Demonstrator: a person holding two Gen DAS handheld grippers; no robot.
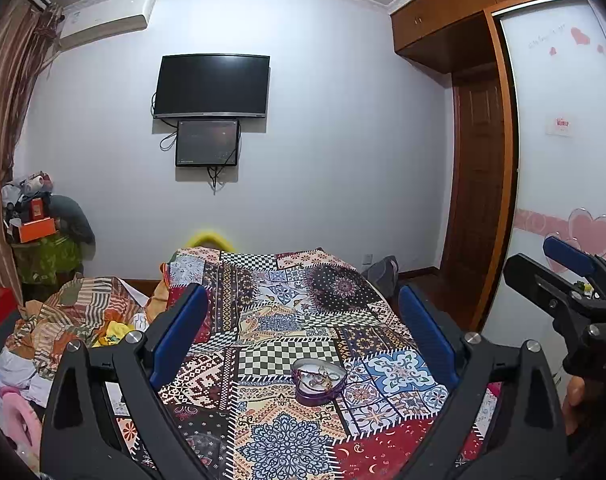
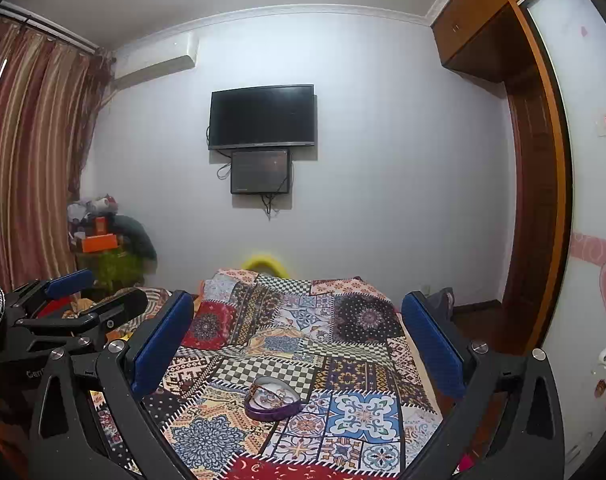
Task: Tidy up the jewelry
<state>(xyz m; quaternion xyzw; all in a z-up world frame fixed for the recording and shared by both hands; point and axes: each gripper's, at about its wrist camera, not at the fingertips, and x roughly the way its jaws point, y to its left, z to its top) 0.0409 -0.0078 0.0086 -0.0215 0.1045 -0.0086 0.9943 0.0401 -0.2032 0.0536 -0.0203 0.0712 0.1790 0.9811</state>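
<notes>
A heart-shaped purple tin (image 1: 319, 381) sits open on the bed (image 1: 399, 366), on the patchwork bedspread (image 1: 283, 320), near the bed's near end and roughly midway between its side edges. Inside the tin lies a small heap of jewelry (image 1: 318, 376): rings or bangles of metal, too small to tell apart. In the right wrist view the same tin (image 2: 272, 399) lies just beyond a checkered patch of the bedspread (image 2: 263, 336), with the jewelry (image 2: 269, 394) showing against its pale inside.

The left tool (image 1: 303, 336) is held above the near end of the bed, spread wide, its blue pads (image 1: 181, 328) well apart and nothing between them. The tin appears in the gap between the fingers, but lower down on the bed and not touched. The right tool (image 2: 299, 340) is likewise wide open and empty, its blue pads (image 2: 161, 344) framing the bed and the tin. Each tool shows at the edge of the other's view, and they are held side by side, apart from each other.

On the far wall hangs a dark television (image 1: 212, 86) with a smaller screen (image 1: 207, 143) right under it. An air conditioner (image 1: 103, 20) is mounted high near the striped curtain (image 2: 35, 152). A wooden wardrobe (image 1: 475, 128) stands along the right side. Crumpled bedding and clothes (image 1: 79, 312) lie beside the bed's left edge.
</notes>
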